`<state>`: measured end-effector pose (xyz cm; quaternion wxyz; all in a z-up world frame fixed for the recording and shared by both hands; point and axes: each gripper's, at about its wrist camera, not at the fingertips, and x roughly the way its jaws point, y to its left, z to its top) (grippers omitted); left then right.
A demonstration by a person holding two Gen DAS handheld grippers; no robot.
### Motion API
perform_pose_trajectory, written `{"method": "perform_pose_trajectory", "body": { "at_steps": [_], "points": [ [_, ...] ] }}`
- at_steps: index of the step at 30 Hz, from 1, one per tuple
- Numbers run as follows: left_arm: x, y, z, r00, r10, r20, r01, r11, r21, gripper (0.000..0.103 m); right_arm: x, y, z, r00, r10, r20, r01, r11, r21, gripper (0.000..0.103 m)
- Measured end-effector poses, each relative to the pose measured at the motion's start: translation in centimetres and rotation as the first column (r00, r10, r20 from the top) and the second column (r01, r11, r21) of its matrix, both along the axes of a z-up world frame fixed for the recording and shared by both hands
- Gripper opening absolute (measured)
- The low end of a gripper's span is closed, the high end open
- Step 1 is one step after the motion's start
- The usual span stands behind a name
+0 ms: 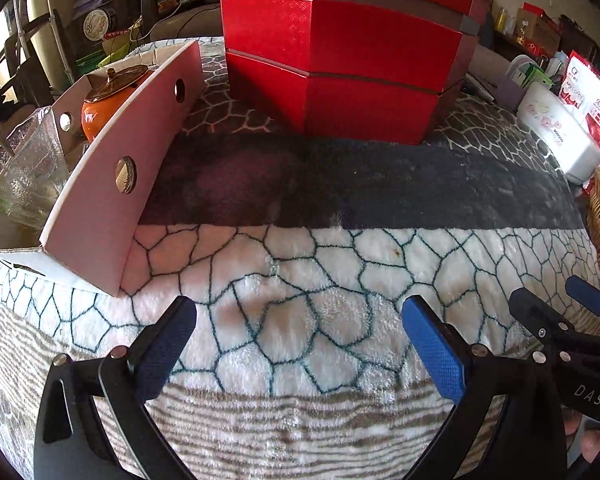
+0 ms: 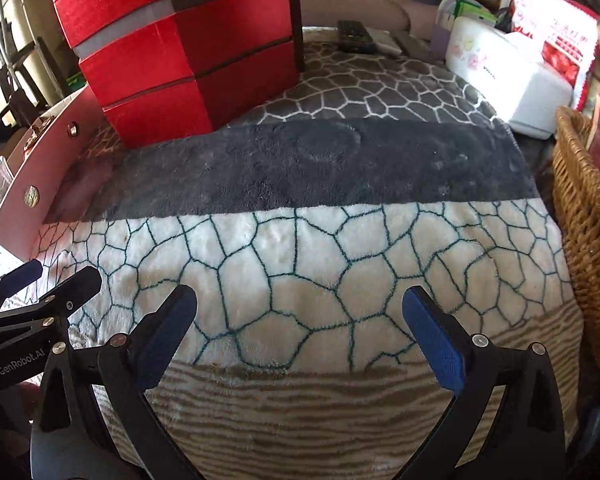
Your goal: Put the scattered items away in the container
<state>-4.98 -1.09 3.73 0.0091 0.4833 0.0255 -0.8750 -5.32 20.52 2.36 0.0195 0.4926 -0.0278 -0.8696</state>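
Our left tongs (image 1: 300,344) stand wide with nothing between the blue pads, and our right tongs (image 2: 300,336) are just as wide and just as empty; the two hang side by side, pointing down over the near, pale part of the blanket (image 1: 284,288) that covers the counter. Out from there the blanket runs through a dark band to a grey patterned stretch at the far side, and we see no loose item lying anywhere on it. At the left stands the open cardboard box (image 1: 112,160) with round holes in its wall, which we take for the container (though the wicker basket (image 2: 588,216) at the right edge could serve too). Inside the box we can make out an orange lidded pot (image 1: 108,108) and some clear glassware (image 1: 24,168) nearer us. Far centre rises a tall stack of red boxes (image 1: 348,52), and far right sit a white pack (image 2: 508,76) and a red-printed bag (image 2: 556,36). Judging by the bare blanket and the filled box, we reckon the gathering is largely done; what is left, if anything, would be those things at the far right.
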Motion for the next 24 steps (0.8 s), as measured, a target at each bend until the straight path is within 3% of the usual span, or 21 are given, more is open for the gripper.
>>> {"method": "perform_pose_trajectory", "body": {
  "at_steps": [9, 24],
  "points": [
    [-0.4, 0.2, -0.8, 0.999, -0.004, -0.044, 0.002, 0.999, -0.042, 0.103, -0.4, -1.1, -1.0, 0.999, 0.015, -0.045, -0.012, 0.997, 0.080, 0.103],
    [-0.2, 0.0, -0.9, 0.998, -0.001, -0.066, -0.002, 0.999, -0.040, 0.103, -0.4, -1.0, -1.0, 0.999, 0.009, -0.052, -0.005, 0.997, 0.081, 0.103]
  ]
}}
